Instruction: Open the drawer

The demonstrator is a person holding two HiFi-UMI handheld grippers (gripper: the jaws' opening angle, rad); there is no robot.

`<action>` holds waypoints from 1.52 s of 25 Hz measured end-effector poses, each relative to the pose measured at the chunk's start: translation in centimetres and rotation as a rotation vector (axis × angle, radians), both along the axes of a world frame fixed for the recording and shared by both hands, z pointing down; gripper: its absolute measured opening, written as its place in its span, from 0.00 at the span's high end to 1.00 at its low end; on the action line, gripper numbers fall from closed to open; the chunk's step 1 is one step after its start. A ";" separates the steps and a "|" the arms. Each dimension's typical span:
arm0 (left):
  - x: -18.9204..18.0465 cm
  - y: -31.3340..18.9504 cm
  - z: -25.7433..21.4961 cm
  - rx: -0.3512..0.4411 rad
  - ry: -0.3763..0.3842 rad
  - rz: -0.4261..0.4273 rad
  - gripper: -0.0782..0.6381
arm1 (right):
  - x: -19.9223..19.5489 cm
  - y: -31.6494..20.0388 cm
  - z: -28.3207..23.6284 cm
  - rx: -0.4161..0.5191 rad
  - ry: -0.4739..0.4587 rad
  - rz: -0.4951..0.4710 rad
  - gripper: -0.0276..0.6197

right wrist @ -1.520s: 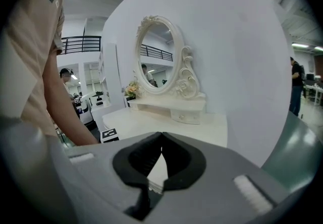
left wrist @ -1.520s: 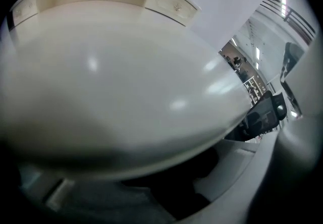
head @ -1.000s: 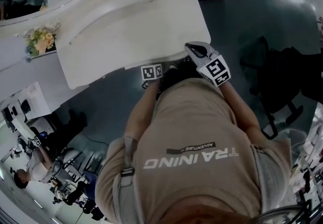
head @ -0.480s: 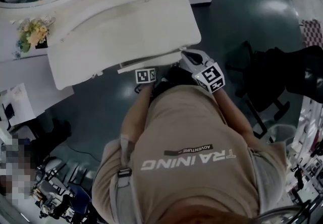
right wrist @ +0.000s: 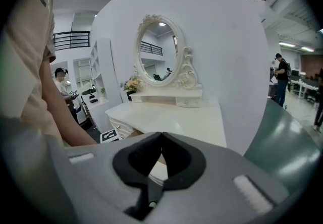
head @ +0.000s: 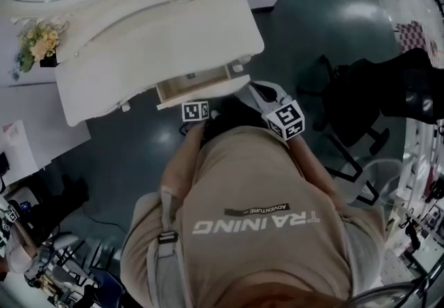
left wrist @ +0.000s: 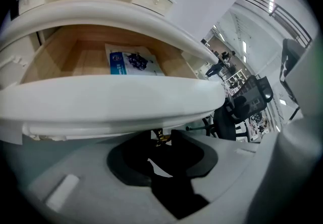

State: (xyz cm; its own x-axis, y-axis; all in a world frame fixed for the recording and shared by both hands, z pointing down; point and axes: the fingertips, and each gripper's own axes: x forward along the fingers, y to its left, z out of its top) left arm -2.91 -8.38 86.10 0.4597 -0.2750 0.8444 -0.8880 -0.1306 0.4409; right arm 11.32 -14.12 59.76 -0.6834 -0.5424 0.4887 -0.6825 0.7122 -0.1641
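The white dressing table point(head: 152, 36) has its drawer point(head: 198, 83) pulled partway out toward me. In the left gripper view the curved white drawer front point(left wrist: 111, 99) fills the middle, and the wooden inside holds a blue-and-white packet point(left wrist: 133, 61). My left gripper point(left wrist: 160, 137) is shut on the small brass knob point(left wrist: 159, 140) under the drawer front. Its marker cube point(head: 195, 111) shows just in front of the drawer. My right gripper point(head: 258, 89) hangs beside the drawer's right end, shut and empty. Its black pads point(right wrist: 174, 160) meet at the tips, pointing at the tabletop point(right wrist: 171, 117).
An oval mirror point(right wrist: 157, 51) and a vase of flowers point(head: 35, 46) stand at the back of the table. A black office chair point(head: 347, 98) stands on the dark floor to my right. White shelving point(head: 28, 126) lies left of the table.
The drawer, closed a second ago, has slid out of the table. Both grippers have moved back toward my body, the left one still at the drawer front.
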 end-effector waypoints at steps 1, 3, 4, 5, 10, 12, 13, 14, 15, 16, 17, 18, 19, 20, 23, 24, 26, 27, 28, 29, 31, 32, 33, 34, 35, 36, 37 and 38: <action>0.1 0.0 0.0 0.010 0.003 -0.003 0.70 | 0.1 0.3 0.0 -0.001 0.005 0.000 0.95; 0.0 -0.4 0.0 0.033 0.012 -0.012 0.70 | 0.1 0.8 0.2 -0.003 0.013 -0.006 0.95; 0.0 -0.4 0.0 0.039 0.016 -0.014 0.70 | 0.0 1.3 0.4 -0.008 0.014 -0.010 0.95; 0.1 -0.2 0.0 0.042 0.018 -0.015 0.70 | -0.1 1.9 0.5 -0.014 0.015 -0.015 0.95; 0.7 1.6 -0.1 0.031 0.015 -0.012 0.70 | -0.7 3.3 1.0 -0.034 0.009 -0.056 0.95; 0.9 2.4 -0.5 0.020 0.017 -0.018 0.70 | -1.0 3.0 0.7 -0.025 -0.001 -0.072 0.95; 0.9 2.8 -0.6 0.016 0.016 -0.021 0.70 | -1.2 2.8 0.5 -0.018 -0.008 -0.078 0.95; 1.0 3.2 -0.7 0.011 0.014 -0.022 0.70 | -1.2 2.5 0.2 -0.011 -0.015 -0.083 0.95; 1.1 3.5 -0.7 0.007 0.010 -0.023 0.70 | -1.2 2.4 0.0 -0.005 -0.021 -0.086 0.95; 1.3 3.9 -0.6 0.002 0.006 -0.024 0.70 | -1.0 2.2 -0.2 -0.001 -0.025 -0.090 0.95; 1.5 4.2 -0.5 -0.001 0.000 -0.025 0.70 | -0.7 2.1 -0.4 0.003 -0.029 -0.093 0.95; 1.6 4.4 -0.3 -0.002 -0.007 -0.025 0.70 | -0.4 2.0 -0.5 0.007 -0.033 -0.095 0.95; 1.7 4.5 -0.1 -0.003 -0.014 -0.025 0.70 | -0.1 1.9 -0.6 0.009 -0.038 -0.095 0.95; 1.8 4.7 0.0 -0.006 -0.021 -0.026 0.70 | 0.4 1.9 -0.5 0.008 -0.045 -0.093 0.95; 2.3 5.3 -0.1 -0.025 -0.042 -0.036 0.70 | 1.9 2.2 -0.2 -0.006 -0.055 -0.093 0.95; 2.4 5.5 -0.2 -0.028 -0.047 -0.040 0.70 | 2.3 2.3 -0.1 -0.008 -0.057 -0.096 0.95; 2.6 5.8 -0.3 -0.036 -0.057 -0.046 0.70 | 2.8 2.3 -0.2 -0.007 -0.068 -0.101 0.95; 2.6 6.2 -0.3 -0.045 -0.062 -0.047 0.70 | 3.1 2.4 -0.2 -0.007 -0.075 -0.103 0.95; 2.8 6.6 -0.3 -0.057 -0.066 -0.049 0.70 | 3.5 2.4 -0.2 -0.008 -0.082 -0.106 0.95; 3.1 7.0 -0.3 -0.068 -0.070 -0.050 0.70 | 3.9 2.4 -0.2 -0.009 -0.087 -0.110 0.95; 3.7 7.6 -0.2 -0.082 -0.082 -0.055 0.70 | 4.8 2.3 0.0 -0.013 -0.098 -0.119 0.95; 3.9 7.8 -0.2 -0.085 -0.091 -0.059 0.70 | 5.1 2.2 0.1 -0.015 -0.104 -0.125 0.95; 4.1 8.1 -0.2 -0.089 -0.101 -0.064 0.70 | 5.4 2.2 0.3 -0.018 -0.110 -0.131 0.95; 4.3 8.5 -0.2 -0.095 -0.110 -0.070 0.70 | 5.7 2.2 0.4 -0.021 -0.116 -0.140 0.95; 4.5 8.9 -0.1 -0.101 -0.118 -0.077 0.70 | 6.0 2.2 0.6 -0.023 -0.121 -0.150 0.95; 4.8 9.3 0.0 -0.106 -0.124 -0.084 0.70 | 6.3 2.2 0.8 -0.026 -0.126 -0.160 0.95; 5.0 9.6 0.0 -0.109 -0.130 -0.091 0.70 | 6.6 2.1 1.0 -0.029 -0.131 -0.170 0.95; 5.2 9.6 0.0 -0.109 -0.137 -0.099 0.70 | 6.8 1.8 1.2 -0.032 -0.134 -0.179 0.95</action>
